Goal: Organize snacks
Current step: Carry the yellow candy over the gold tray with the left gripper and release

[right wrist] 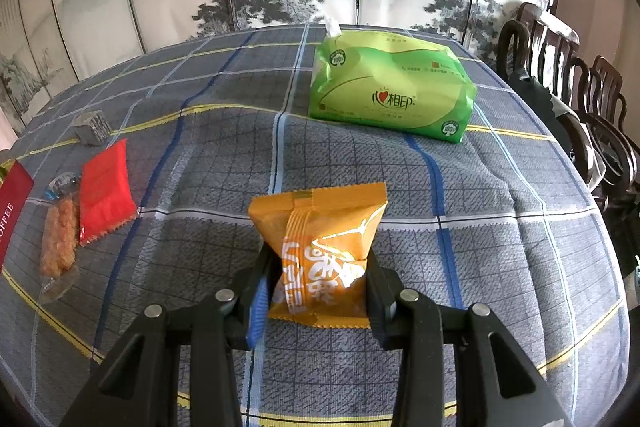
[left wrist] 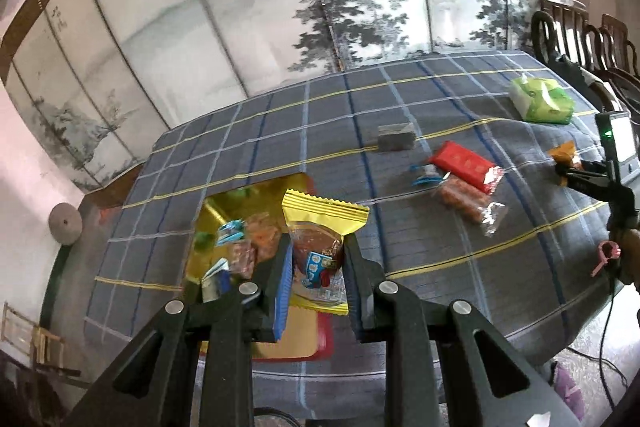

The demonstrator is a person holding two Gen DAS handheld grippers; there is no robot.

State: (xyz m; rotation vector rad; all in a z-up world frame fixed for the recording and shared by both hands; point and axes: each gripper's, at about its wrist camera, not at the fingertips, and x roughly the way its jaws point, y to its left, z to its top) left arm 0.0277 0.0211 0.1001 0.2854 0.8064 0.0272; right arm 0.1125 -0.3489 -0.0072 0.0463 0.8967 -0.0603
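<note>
The yellow packet (left wrist: 318,247) is pinched between the pads of the left tool (left wrist: 316,267), held above the gold box (left wrist: 298,183) on the table (left wrist: 400,227). The box already holds several small snacks, so it looks like the collecting place, and the packet hangs over it probably to be dropped in. The tool grips the packet at its lower half, leaving the crimped top free, which should let it fall clear when the pads part.

The orange packet (right wrist: 320,247) is pinched by the right tool (right wrist: 320,279), low over the checked cloth and well apart from the box; judging by this, it waits its turn.

Loose on the table lie a red packet (left wrist: 466,165), a clear pack of orange sticks (left wrist: 464,203) touching it, and a small blue-wrapped sweet (left wrist: 426,175) just beside them. A grey block (left wrist: 395,137) and a green tissue pack (right wrist: 390,93) sit farther off; neither looks like a snack, so they likely stay.
</note>
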